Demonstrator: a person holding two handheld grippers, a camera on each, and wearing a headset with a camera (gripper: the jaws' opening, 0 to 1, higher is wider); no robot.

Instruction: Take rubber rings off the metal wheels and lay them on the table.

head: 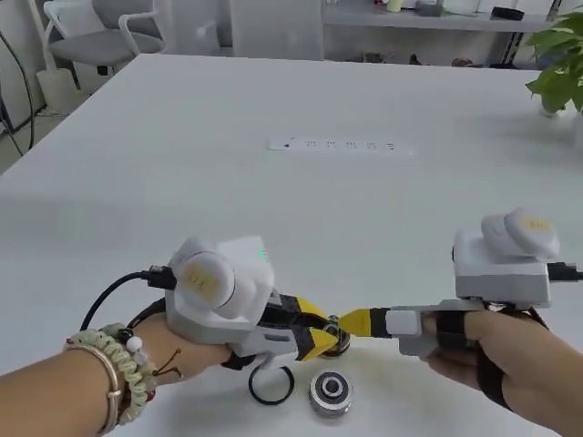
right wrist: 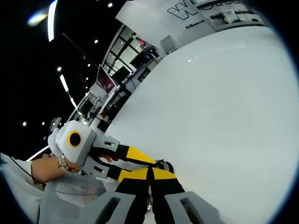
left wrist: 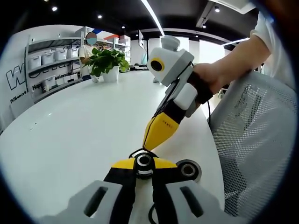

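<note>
Near edge of white table (head: 273, 209) | your left gripper (head: 332, 338) clamps small metal wheel (left wrist: 144, 161), steadying it for stripping | your right gripper (head: 350, 325), jaws almost closed, meets its black rubber ring (left wrist: 136, 152); hold unclear | freed black ring (head: 271, 403), bare steel wheel (head: 330, 392) lie nearer you.

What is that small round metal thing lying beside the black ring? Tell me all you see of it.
The metal wheel is a small silvery disc with a dark band around a bright hub. It lies flat on the white table, beside the loose rubber ring but apart from it. Nothing holds it.
</note>
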